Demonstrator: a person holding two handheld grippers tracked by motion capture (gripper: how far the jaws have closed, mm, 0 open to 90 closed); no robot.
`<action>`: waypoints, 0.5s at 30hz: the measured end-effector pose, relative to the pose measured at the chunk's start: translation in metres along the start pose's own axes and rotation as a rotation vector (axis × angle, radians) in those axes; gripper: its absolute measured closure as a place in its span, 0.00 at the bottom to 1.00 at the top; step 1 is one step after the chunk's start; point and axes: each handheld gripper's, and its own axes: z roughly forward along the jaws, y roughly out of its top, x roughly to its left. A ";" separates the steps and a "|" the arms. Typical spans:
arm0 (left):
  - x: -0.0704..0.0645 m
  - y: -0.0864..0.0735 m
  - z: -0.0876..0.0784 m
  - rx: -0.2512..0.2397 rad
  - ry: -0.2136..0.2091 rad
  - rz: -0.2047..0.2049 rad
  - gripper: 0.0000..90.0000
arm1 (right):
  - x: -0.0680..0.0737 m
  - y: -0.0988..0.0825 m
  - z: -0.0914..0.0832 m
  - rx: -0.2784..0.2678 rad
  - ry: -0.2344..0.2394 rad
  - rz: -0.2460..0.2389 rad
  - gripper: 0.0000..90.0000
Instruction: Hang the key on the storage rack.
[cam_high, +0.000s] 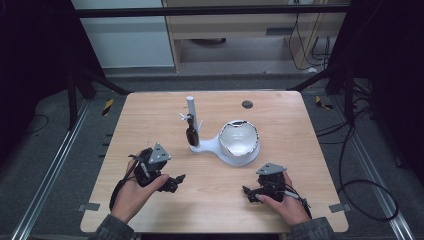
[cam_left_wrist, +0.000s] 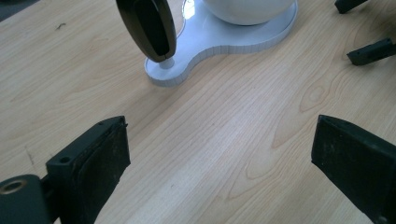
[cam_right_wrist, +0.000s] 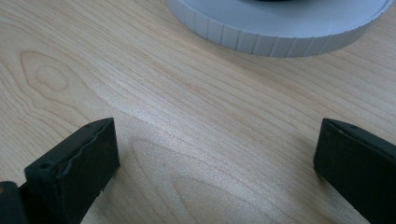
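both hand-held grippers – left (cam_high: 176, 181), right (cam_high: 248, 192) – rest wide open, empty, near the white stand (cam_high: 212, 146). its dark oval piece (cam_left_wrist: 148, 27) looks light, smooth, slippery – grip its flat sides.

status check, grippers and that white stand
Left gripper open, empty. Right gripper open, empty. White stand untouched mid-table, bowl on it. Nothing between.

Lighting: even overhead light on the counter (cam_high: 150, 115); surroundings dim to black at left and right. Shadows: soft, short. Glare: pale sheen on wood grain in both gripper views. Focus: near fingers (cam_left_wrist: 93, 163) slightly soft; high view low-resolution, grainy.
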 end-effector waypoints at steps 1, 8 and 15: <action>0.001 -0.002 0.000 0.003 0.004 -0.007 0.04 | 0.000 0.000 0.000 0.000 0.000 0.000 0.00; 0.007 -0.019 -0.001 0.019 0.015 -0.028 0.05 | 0.000 0.000 0.000 0.000 -0.001 0.000 0.01; 0.014 -0.043 0.000 0.046 0.037 -0.056 0.05 | 0.000 0.000 0.000 0.000 -0.001 -0.001 0.01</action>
